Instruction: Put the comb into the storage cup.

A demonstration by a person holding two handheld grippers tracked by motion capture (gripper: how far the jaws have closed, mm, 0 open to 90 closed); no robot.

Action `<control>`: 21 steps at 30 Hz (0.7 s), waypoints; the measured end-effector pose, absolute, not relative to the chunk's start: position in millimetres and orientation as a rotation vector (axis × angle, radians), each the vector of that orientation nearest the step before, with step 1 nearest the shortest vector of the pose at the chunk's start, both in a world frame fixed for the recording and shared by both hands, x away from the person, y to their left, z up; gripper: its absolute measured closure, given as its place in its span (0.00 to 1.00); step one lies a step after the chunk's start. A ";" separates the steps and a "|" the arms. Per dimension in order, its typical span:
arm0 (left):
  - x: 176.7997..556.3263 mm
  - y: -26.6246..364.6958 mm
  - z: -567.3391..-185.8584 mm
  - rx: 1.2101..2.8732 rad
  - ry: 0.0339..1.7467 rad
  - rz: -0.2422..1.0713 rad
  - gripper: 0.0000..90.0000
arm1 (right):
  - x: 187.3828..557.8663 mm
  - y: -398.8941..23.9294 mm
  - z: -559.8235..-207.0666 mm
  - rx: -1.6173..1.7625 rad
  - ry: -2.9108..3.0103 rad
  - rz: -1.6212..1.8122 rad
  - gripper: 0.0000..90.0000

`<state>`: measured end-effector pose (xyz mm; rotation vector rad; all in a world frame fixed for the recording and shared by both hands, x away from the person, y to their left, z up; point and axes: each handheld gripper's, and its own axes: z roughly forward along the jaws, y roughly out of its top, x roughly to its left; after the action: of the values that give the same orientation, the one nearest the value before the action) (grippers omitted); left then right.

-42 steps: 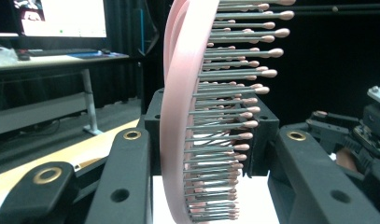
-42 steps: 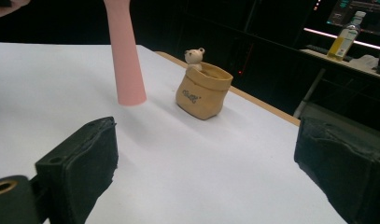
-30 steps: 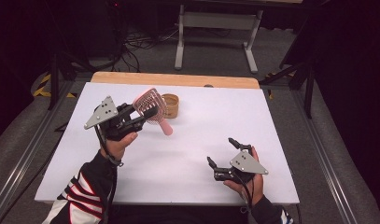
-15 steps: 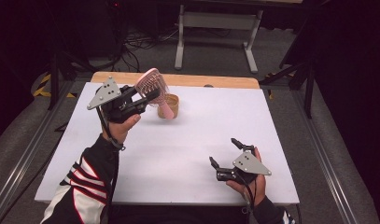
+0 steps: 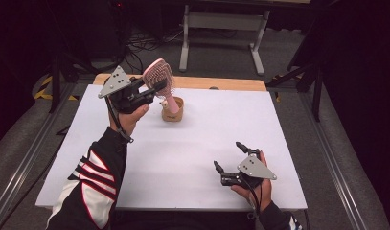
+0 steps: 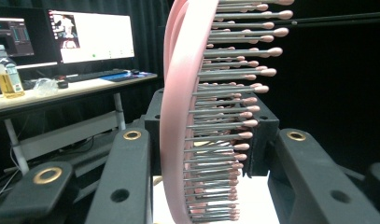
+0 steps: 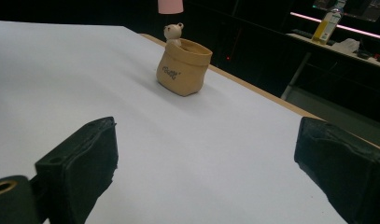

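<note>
Pretty dark room, black walls all around. The white counter (image 5: 192,143) has a wooden strip (image 5: 221,83) along its far edge, grey floor (image 5: 288,52) underneath. A grey metal stand (image 5: 219,28) sits behind it, and a side desk (image 6: 61,93) carries lit monitors (image 6: 92,35) and a bottle (image 6: 6,72).

White table (image 5: 192,158), wooden strip along its far edge; small tan pot (image 5: 172,109) stands on it.

The small tan sack-shaped pot with a bear figure on its rim (image 7: 183,67) carries a short dark word on its front — too small and blurred to make out; nothing else is legible.
</note>
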<state>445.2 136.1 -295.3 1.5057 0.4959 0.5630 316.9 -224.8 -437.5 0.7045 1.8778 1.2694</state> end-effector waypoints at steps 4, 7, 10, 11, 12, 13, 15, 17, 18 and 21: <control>451.5 133.7 -294.9 1.513 0.507 0.564 0.70 | 317.1 -224.9 -437.6 0.702 1.881 1.271 0.08; 458.3 131.1 -295.7 1.516 0.526 0.563 0.70 | 317.0 -224.8 -437.8 0.700 1.881 1.277 0.08; 463.4 127.7 -295.4 1.525 0.531 0.571 0.70 | 317.1 -224.2 -438.0 0.695 1.887 1.275 0.08; 464.8 126.2 -295.2 1.529 0.535 0.581 0.70 | 317.2 -224.0 -438.2 0.695 1.888 1.270 0.08; 464.8 126.2 -295.2 1.529 0.535 0.581 0.70 | 317.3 -223.7 -438.4 0.695 1.890 1.271 0.08; 468.0 123.8 -295.3 1.531 0.536 0.572 0.70 | 317.6 -222.9 -438.7 0.689 1.901 1.270 0.08; 470.3 121.7 -295.8 1.536 0.548 0.584 0.70 | 317.2 -221.8 -439.3 0.681 1.907 1.265 0.08; 472.0 121.2 -296.4 1.543 0.552 0.587 0.70 | 316.7 -221.3 -439.3 0.675 1.911 1.268 0.08; 474.3 120.1 -298.1 1.542 0.560 0.584 0.70 | 316.7 -221.3 -439.2 0.673 1.910 1.269 0.08; 479.5 120.1 -301.3 1.548 0.573 0.578 0.70 | 316.5 -221.5 -439.1 0.674 1.908 1.272 0.08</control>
<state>479.5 120.1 -301.3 1.5481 0.5727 0.5777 316.5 -221.5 -439.1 0.6745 1.9081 1.2718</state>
